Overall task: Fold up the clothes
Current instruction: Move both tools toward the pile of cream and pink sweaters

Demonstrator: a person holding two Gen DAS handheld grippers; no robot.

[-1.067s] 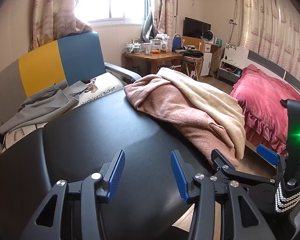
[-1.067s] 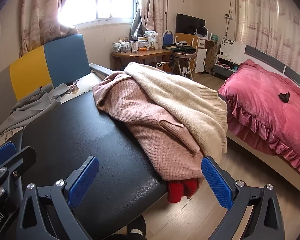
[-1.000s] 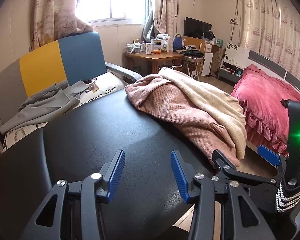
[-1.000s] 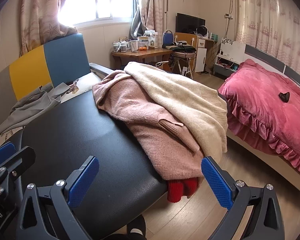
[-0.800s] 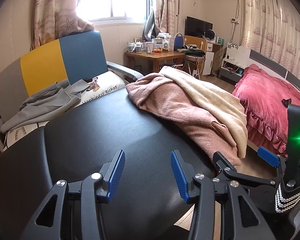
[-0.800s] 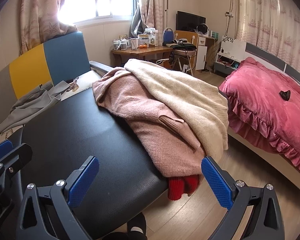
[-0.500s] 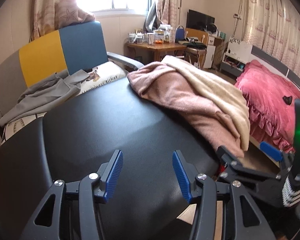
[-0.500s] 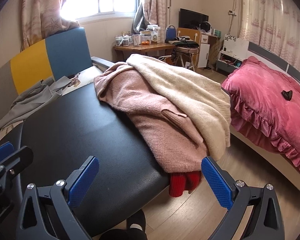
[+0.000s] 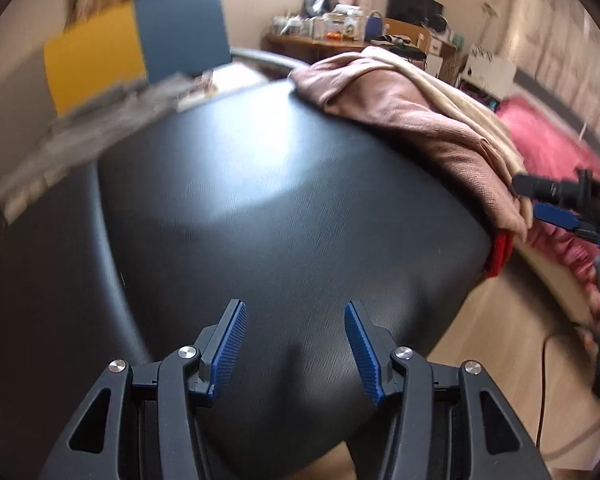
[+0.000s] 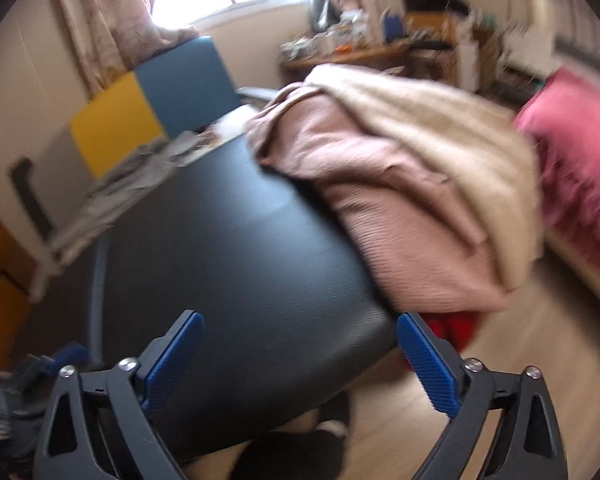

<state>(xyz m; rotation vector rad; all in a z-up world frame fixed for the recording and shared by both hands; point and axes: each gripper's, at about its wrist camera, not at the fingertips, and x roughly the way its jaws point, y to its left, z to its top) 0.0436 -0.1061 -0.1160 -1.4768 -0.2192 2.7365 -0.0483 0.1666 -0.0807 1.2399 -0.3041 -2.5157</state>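
Both claws hang spread and empty over my black padded table [image 9: 284, 184]: left claw [image 9: 294, 346], right claw [image 10: 300, 364]. Clothes lie heaped at the table's far right edge, drooping over it: one pink sweater [image 10: 364, 200], one cream sweater [image 10: 432, 136] draped over it, one red piece [image 10: 452, 330] peeking beneath. I judge the knits soft, floppy and light, best pinched at a hem or shoulder. One grey garment [image 10: 140, 172] sits on one chair [image 10: 148, 100].
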